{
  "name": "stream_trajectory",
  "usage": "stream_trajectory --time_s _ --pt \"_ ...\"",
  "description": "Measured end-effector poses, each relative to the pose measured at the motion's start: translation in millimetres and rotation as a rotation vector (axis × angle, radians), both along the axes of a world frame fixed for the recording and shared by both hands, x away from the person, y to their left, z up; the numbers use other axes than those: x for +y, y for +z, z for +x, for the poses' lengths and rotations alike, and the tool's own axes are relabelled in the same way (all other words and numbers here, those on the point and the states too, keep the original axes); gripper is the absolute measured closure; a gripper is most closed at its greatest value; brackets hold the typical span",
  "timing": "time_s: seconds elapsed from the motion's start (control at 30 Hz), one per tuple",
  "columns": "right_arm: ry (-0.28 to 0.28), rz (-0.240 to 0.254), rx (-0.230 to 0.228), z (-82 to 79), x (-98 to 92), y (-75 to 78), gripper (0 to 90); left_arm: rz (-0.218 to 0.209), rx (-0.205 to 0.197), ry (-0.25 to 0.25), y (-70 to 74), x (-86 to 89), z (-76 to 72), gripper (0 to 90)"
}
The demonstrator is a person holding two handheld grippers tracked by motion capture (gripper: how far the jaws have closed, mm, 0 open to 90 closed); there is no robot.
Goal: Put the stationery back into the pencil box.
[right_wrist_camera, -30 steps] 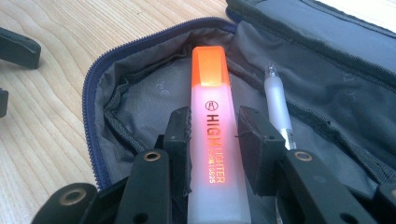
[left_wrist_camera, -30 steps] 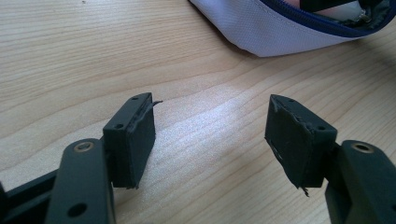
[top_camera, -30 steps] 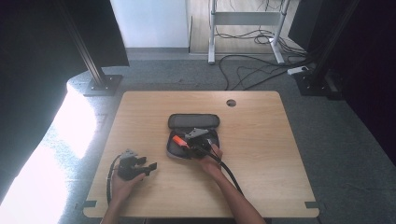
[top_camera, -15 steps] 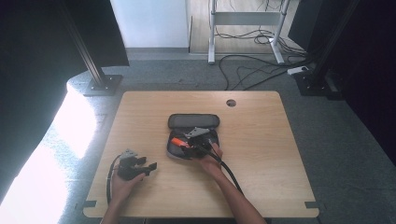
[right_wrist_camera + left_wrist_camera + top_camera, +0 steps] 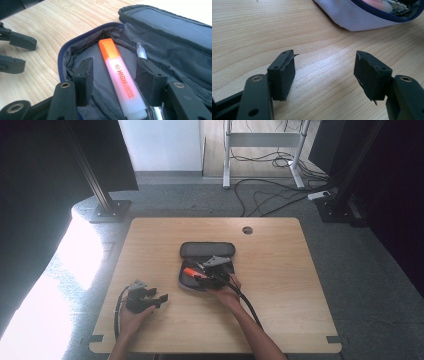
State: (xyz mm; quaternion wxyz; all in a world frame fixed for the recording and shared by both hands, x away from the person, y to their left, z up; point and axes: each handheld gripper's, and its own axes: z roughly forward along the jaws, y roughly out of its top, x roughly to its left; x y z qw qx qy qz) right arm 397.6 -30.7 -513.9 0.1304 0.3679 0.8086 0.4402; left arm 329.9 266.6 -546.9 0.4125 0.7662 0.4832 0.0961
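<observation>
Orange highlighter (image 5: 120,77) lies in the case (image 5: 175,32) between the just-opened right gripper (image 5: 113,75) jaws, untouched.

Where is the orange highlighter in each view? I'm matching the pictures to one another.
High view: the orange highlighter lies in the open pencil case, mid-table.
Left gripper view: pale and blurred inside the case, top right.
Right gripper view: centre, between the right gripper's open jaws.
Shared landmark: the case's blue zipper.

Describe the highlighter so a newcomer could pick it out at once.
On the wooden table lies an open grey pencil case. Inside, between the right gripper's open jaws, lies the highlighter: orange cap, pale translucent body printed HIGHLIGHTER, unlike the thin silver-tipped pen beside it.
</observation>
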Motion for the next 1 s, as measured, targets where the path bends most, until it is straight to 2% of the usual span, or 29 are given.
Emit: stream_trajectory --time_s 0.33,0.5,1.0 --pt "-0.008 0.054 0.006 -6.3 -13.0 2.5 42.7 -0.002 0.002 0.000 0.0 0.1 0.3 33.7" --pt "-0.024 0.078 -0.008 -13.2 -22.5 5.2 42.0 -0.009 0.004 0.000 -0.1 1.0 0.7 33.7" --pt "-0.061 0.097 -0.042 -41.1 -63.6 9.9 39.7 -0.004 0.003 0.004 0.0 -0.1 1.0 33.7"
